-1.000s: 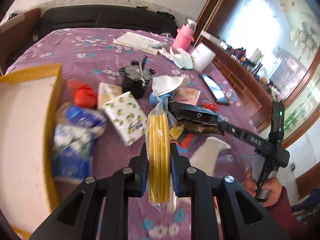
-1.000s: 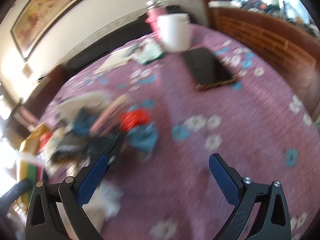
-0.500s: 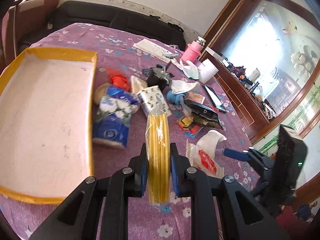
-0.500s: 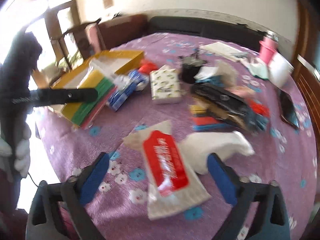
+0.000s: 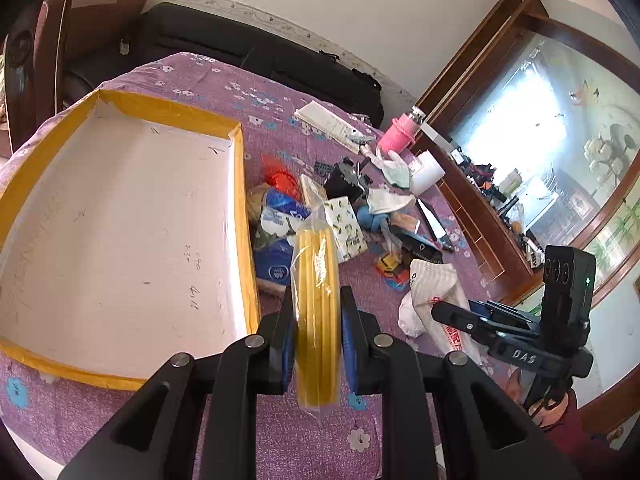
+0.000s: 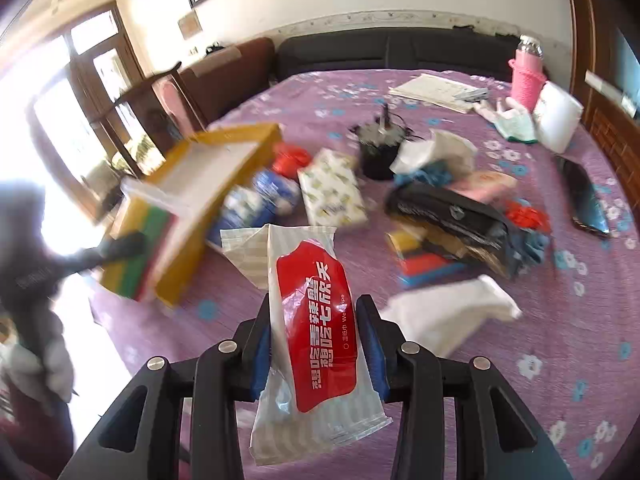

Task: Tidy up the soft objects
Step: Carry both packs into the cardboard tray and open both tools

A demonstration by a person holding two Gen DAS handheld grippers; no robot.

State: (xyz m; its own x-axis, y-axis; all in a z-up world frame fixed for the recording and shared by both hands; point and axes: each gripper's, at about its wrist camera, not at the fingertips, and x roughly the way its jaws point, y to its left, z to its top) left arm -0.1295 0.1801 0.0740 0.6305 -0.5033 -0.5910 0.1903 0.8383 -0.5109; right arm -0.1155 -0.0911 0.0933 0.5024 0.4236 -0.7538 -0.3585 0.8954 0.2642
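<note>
Your left gripper (image 5: 318,336) has its jaws clamped on a pack of yellow cloths (image 5: 317,308), a flat, layered stack sealed in crinkly clear plastic and held on edge, upright between the blue pads. It hangs above the purple flowered tablecloth (image 5: 280,432), just beside the near right corner of the shallow yellow-rimmed box (image 5: 240,208), whose white cardboard floor is scuffed with pen marks.

Your right gripper (image 6: 318,340) has its jaws closed on a wet-wipe packet (image 6: 316,328): soft, striped pale film with a glossy red label printed in white characters, its crimped ends flaring out above and below the pads. The packet is lifted clear of the cloth, tilted slightly left.

On the worktop beyond lie a floral-printed tissue pack (image 6: 332,188), a blue-and-white plastic-wrapped bundle (image 5: 276,248), a limp white cloth (image 6: 452,312) and a black pouch (image 6: 448,212). You hold the left gripper level and pointing along the box's edge; the right points toward the clutter's middle.
</note>
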